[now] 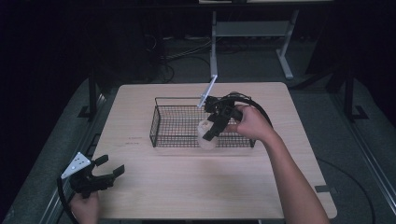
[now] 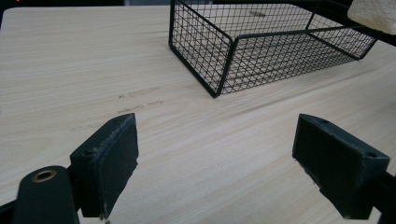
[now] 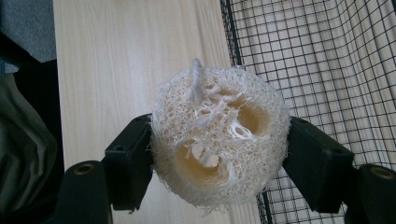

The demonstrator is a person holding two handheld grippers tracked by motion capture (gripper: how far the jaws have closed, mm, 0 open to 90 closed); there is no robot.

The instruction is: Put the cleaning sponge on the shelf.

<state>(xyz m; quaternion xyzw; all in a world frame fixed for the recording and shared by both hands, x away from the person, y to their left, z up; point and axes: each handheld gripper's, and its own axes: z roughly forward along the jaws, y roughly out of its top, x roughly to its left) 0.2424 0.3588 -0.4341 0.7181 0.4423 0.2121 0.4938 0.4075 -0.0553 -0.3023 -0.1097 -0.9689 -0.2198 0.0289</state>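
Observation:
A pale loofah sponge is clamped between the two black jaws of my right gripper, which hangs over the near rim of the black wire basket. In the high view the loofah looks whitish and sits right at the basket's front wall. A corner of the loofah also appears in the left gripper view. My left gripper rests low at the table's front left corner, open, with bare wood between its pads.
The basket stands in the middle of the light wooden table and holds nothing visible inside. A table frame and cables lie on the dark floor behind. A faint mark is on the wood near the basket.

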